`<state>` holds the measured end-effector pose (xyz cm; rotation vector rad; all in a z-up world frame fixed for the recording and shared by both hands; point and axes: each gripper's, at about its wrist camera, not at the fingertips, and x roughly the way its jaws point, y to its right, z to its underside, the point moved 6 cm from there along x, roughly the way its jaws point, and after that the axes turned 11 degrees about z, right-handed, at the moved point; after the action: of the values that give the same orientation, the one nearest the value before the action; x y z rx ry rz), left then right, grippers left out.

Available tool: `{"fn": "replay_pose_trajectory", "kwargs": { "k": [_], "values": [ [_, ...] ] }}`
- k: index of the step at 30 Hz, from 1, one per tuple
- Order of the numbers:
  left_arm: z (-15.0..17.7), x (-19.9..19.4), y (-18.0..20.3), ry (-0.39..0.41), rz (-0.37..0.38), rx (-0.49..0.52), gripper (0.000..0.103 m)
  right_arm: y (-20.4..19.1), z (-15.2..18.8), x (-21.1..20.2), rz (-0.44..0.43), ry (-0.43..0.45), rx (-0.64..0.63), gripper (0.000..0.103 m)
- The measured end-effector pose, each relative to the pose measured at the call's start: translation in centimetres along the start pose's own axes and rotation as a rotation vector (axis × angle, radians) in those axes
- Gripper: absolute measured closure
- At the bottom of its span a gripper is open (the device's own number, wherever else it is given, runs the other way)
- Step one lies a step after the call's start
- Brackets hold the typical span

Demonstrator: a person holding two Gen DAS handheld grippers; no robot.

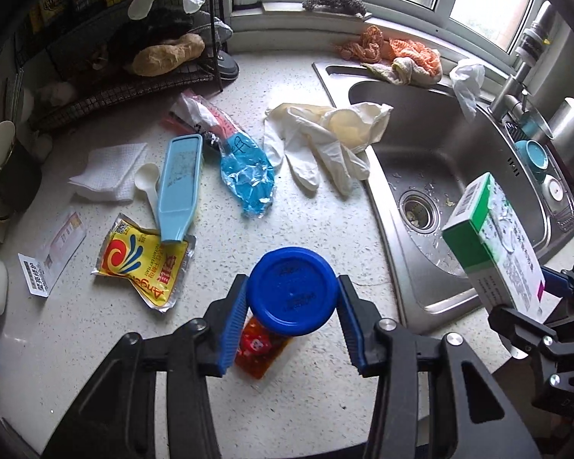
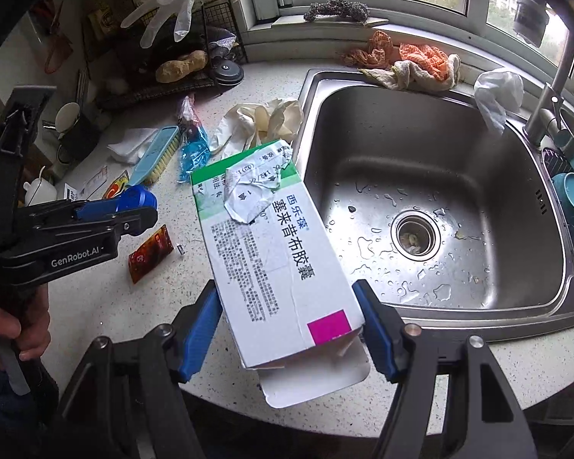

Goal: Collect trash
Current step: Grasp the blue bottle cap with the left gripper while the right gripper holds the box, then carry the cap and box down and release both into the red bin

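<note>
My left gripper (image 1: 291,298) is shut on a blue round cap (image 1: 291,290), held just above the speckled counter; from the right wrist it shows at the left (image 2: 134,206), cap (image 2: 139,197) between its pads. A red sachet (image 1: 260,348) lies on the counter right under the cap. My right gripper (image 2: 287,329) is shut on a white and green medicine box (image 2: 279,260), its torn end flap hanging open, at the counter edge beside the sink. The same box (image 1: 490,244) appears at the right of the left wrist view.
On the counter lie a yellow packet (image 1: 141,264), a blue brush (image 1: 180,187), a white spoon (image 1: 149,183), a crumpled blue wrapper (image 1: 248,179), white gloves (image 1: 317,141), a napkin (image 1: 107,172) and a label (image 1: 53,256). The steel sink (image 2: 363,134) fills the right; a wire rack (image 1: 134,88) stands back left.
</note>
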<state>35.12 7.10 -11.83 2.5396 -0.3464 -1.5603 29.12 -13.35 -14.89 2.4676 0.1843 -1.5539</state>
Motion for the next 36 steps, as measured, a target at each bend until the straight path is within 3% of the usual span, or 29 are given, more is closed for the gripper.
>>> {"fn": "replay_pose_trajectory", "kwargs": {
  "k": [11, 20, 27, 36],
  "values": [
    [7.6, -3.5, 9.9, 0.006, 0.08, 0.057, 0.06, 2.5, 6.1, -4.8, -0.002, 0.015, -0.006, 0.037],
    [16.1, -2.6, 16.0, -0.046, 0.088, 0.061, 0.06, 5.0, 14.1, -6.3, -0.001, -0.018, -0.009, 0.037],
    [21.8, 1.7, 19.2, -0.114, 0.119, 0.07, 0.06, 7.3, 19.5, -4.0, 0.007, -0.071, 0.001, 0.037],
    [27.0, 13.7, 19.8, -0.195, 0.155, 0.095, 0.06, 9.7, 25.8, 5.4, 0.02, -0.146, 0.048, 0.037]
  ]
}}
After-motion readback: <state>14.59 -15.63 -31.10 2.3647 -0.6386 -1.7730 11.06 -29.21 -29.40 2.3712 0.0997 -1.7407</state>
